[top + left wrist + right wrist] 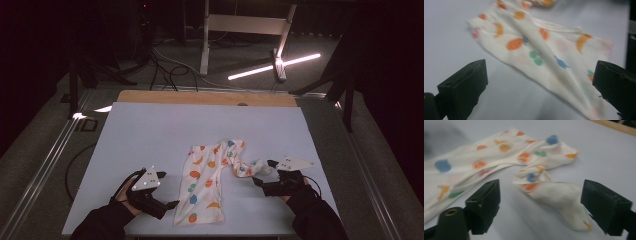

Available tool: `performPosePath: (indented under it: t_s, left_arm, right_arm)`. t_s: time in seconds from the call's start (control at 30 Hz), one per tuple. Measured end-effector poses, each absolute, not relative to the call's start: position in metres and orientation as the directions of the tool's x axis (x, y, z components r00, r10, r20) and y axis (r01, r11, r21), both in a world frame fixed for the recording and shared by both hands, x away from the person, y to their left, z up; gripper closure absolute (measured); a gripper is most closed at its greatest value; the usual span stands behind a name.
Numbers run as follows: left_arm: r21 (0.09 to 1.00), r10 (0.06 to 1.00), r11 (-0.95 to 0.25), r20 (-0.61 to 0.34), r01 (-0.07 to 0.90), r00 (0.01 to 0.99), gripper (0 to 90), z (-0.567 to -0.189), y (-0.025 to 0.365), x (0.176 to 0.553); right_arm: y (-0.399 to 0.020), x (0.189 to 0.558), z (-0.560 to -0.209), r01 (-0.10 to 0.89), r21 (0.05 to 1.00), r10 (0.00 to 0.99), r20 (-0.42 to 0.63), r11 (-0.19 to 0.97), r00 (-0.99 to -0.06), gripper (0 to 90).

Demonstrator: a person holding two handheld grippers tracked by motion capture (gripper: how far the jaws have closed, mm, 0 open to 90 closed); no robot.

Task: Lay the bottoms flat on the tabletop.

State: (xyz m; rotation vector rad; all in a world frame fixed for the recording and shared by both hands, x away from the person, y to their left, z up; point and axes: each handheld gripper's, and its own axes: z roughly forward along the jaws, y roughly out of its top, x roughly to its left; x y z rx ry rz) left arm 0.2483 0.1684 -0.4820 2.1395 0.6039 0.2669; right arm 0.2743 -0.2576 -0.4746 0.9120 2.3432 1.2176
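High view: a fruit-print white garment lies flat near the front edge of a pale blue table, between the left gripper and right gripper, both spread wide, holding nothing. Cables and a metal stand clutter the floor beyond.

— From the high view we're looking forward and down over the whole table, with both hands at the near edge.

— And the left gripper view puts us low and close, facing the wide end of the spotted cloth between its own jaws.

— The right gripper view sits just as near, on the twisted end. We see that same cloth in all three.
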Motion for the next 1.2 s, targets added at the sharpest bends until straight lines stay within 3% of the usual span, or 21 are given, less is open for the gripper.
performPosePath:
  t_s: [0.23,0.37,0.47,0.53,0.6,0.8,0.97,1.1,1.2]
  left_arm:
    - [0.813,0.523,-0.478,-0.042,0.333,0.852,0.8,-0.484,0.170,0.249]
    - [0.811,0.526,-0.481,-0.038,0.334,0.850,0.8,-0.485,0.171,0.249]
    - [0.809,0.525,-0.484,-0.037,0.334,0.850,0.8,-0.486,0.171,0.249]
    - [0.811,0.528,-0.480,-0.037,0.334,0.848,0.8,-0.486,0.172,0.250]
    - [0.812,0.530,-0.478,-0.037,0.334,0.847,0.9,-0.486,0.172,0.250]
    - [0.814,0.533,-0.469,-0.048,0.342,0.845,1.2,-0.486,0.173,0.252]
    - [0.821,0.539,-0.450,-0.063,0.351,0.840,1.2,-0.486,0.175,0.253]
    - [0.823,0.540,-0.442,-0.074,0.358,0.838,1.2,-0.487,0.177,0.254]
    - [0.821,0.540,-0.443,-0.076,0.360,0.838,1.2,-0.487,0.177,0.254]
  right_arm:
    - [-0.218,0.270,-0.479,0.256,0.812,0.553,-0.096,0.525,-0.828,33.0]
    - [-0.212,0.275,-0.497,0.259,0.705,0.548,-0.216,0.660,-0.808,44.8]
    - [-0.218,0.281,-0.506,0.274,0.633,0.570,-0.324,0.724,-0.755,70.3]
    - [-0.224,0.284,-0.504,0.298,0.631,0.600,-0.339,0.717,-0.725,87.3]
    - [-0.226,0.285,-0.501,0.305,0.632,0.609,-0.342,0.713,-0.716,89.1]
    - [-0.229,0.280,-0.480,0.309,0.692,0.594,-0.213,0.652,-0.776,90.0]
    - [-0.229,0.282,-0.465,0.362,0.792,0.556,0.034,0.492,-0.830,90.0]
    - [-0.247,0.293,-0.457,0.475,0.838,0.563,0.265,0.267,-0.783,89.8]
    - [-0.266,0.302,-0.462,0.524,0.827,0.666,0.273,0.206,-0.694,89.4]
